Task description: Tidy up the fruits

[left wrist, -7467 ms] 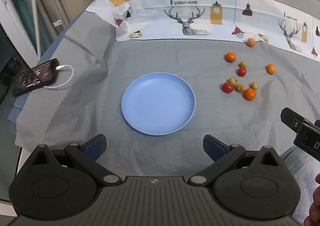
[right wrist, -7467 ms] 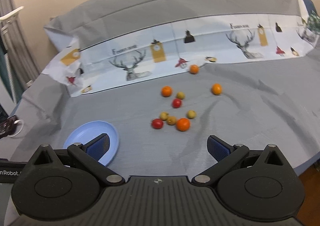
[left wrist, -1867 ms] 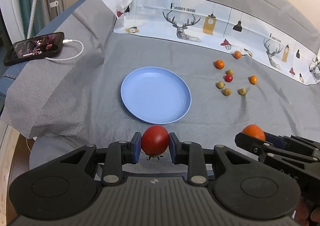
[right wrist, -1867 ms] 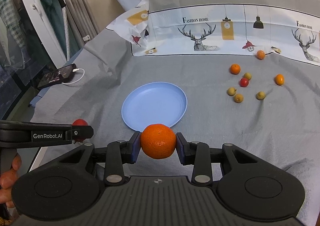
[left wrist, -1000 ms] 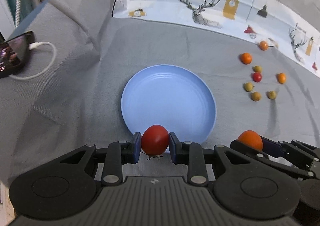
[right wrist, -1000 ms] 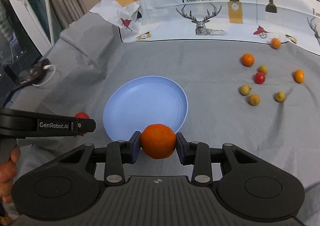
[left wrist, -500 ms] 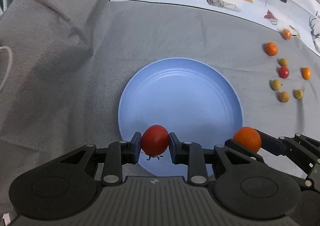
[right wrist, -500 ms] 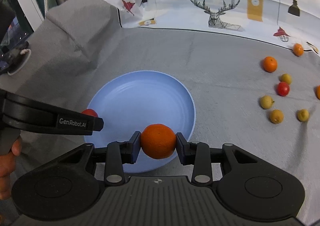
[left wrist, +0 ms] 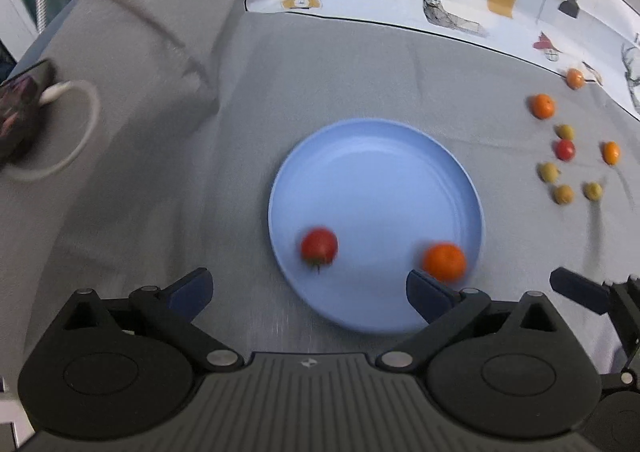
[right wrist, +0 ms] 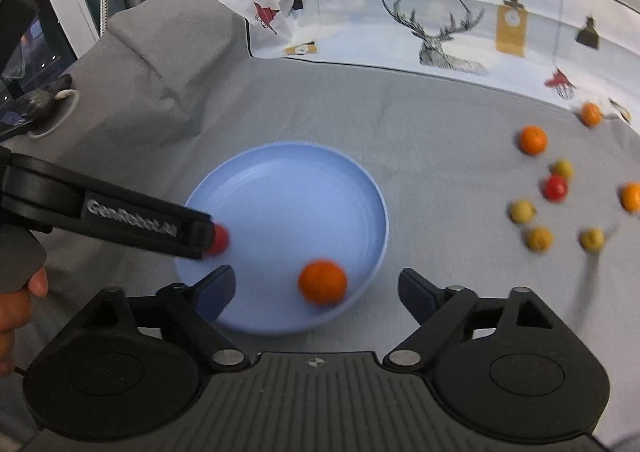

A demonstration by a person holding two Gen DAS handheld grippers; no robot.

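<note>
Fruits sorted so far: tomato (left wrist: 319, 246) and orange (left wrist: 444, 262) are lying on the blue plate (left wrist: 376, 156). Left gripper (left wrist: 307, 288) and right gripper (right wrist: 317, 290) are both gaping, holding nothing. Eight loose fruits (left wrist: 565, 149) are waiting on the grey cloth (left wrist: 160, 100).

Grey-clothed table (left wrist: 340, 64) – plate (left wrist: 376, 156), fruits (left wrist: 565, 150)

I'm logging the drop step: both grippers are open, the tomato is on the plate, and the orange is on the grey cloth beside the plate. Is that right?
Not quite. The orange is on the plate, near its front rim, not on the cloth; the right wrist view shows it. The rest holds: the tomato is on the plate, and the left gripper and right gripper are open.
</note>
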